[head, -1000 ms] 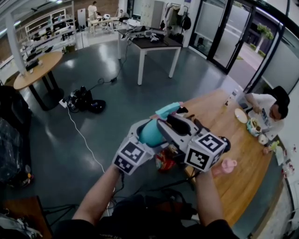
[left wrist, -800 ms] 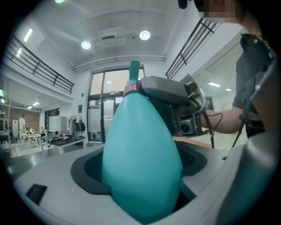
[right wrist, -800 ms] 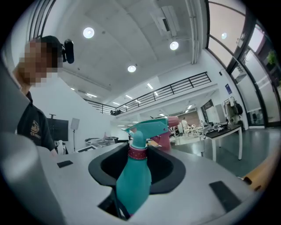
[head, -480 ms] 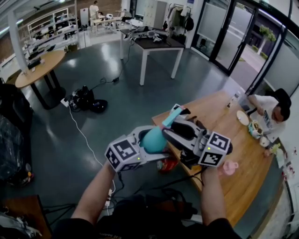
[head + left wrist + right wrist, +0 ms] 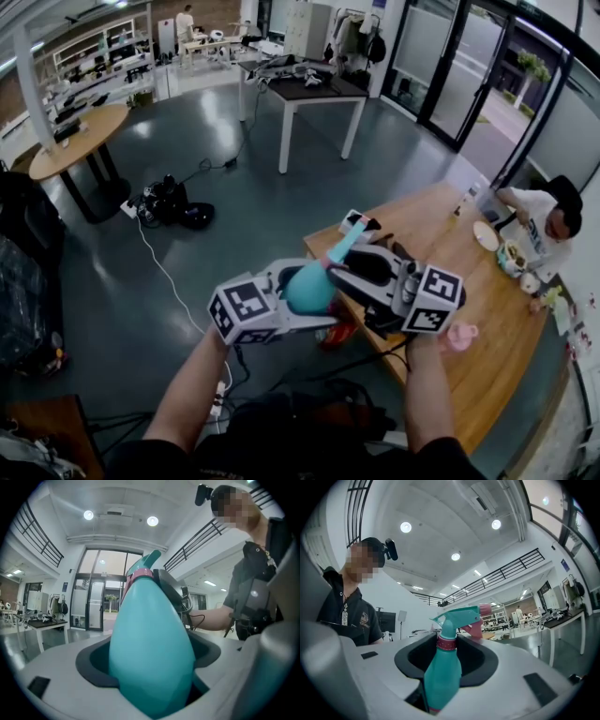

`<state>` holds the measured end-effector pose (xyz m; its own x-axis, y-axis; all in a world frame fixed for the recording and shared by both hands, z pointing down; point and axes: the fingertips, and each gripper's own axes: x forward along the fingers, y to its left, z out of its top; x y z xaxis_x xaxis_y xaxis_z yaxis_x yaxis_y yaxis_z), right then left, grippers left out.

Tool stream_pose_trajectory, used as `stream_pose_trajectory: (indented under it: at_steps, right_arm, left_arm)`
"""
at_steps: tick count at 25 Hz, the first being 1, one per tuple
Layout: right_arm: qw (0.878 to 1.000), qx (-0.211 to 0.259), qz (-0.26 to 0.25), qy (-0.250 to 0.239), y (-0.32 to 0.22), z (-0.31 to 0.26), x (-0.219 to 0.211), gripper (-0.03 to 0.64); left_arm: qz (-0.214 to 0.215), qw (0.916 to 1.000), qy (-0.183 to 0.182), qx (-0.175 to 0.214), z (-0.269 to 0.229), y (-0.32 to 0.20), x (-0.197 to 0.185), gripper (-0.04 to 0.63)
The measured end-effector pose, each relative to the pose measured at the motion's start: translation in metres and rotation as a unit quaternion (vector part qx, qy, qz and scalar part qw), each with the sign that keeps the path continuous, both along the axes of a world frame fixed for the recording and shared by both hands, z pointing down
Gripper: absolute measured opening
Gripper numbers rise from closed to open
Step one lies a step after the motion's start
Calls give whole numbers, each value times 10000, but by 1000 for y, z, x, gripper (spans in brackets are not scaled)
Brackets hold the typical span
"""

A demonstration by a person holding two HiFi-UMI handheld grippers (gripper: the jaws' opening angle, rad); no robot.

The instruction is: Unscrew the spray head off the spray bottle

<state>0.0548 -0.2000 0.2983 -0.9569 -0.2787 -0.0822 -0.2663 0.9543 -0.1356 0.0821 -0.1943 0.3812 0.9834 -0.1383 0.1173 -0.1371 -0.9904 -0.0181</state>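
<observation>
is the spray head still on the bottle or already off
On. In the right gripper view the teal spray head sits on the pink collar atop the spray bottle neck, with no gap showing.

both bare forearms reach forward and converge in the head view. the left gripper (image 5: 302, 302) is clamped round the fat body of the spray bottle (image 5: 307, 284), with its marker cube facing the camera. the right gripper (image 5: 349, 272) lies roughly level beside it, its jaws wide and closed on the same bottle.

Head camera looks down; gripper cameras closely face spray bottle (image 5: 440, 672).
</observation>
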Motion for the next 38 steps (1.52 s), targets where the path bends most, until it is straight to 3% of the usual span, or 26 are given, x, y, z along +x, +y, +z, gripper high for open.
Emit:
stream_pose_trajectory:
  at_steps: [4,9,13,20,26,34,36,38]
  right_arm:
    - [9996,77,253,127,-2,1,0,146]
    - [9953,115,872,412,-10,1,-1,151]
    - [9906,-23,1322,342,-16,1,1,156]
    - [9756,-429,2151,122,-29,0,1,156]
    - [9621,-664,2644,112,-39,-3,-1,156]
    - [9547,-718,2865,366,-42,-1,-2,132]
    - [9562,-582,2824,502,-42,0,-3,135]
    - [9634,-421,2591,536,-39,1,-5,135]
  left_arm:
    - [-189,9998,-18,27,2,-3,1,443]
    - [-939,9953,90,230,-2,-23,-1,443]
    - [-1449,9886,161,363,-4,-36,-3,443]
    - [-2298,9722,69,445,1,-56,-10,443]
    - [-3027,9503,-268,680,9,-72,-16,443]
    - [-3149,9446,-441,810,8,-71,-16,443]
    - [-3041,9484,-456,770,8,-69,-16,443]
    - [-2761,9578,-420,686,8,-65,-15,443]
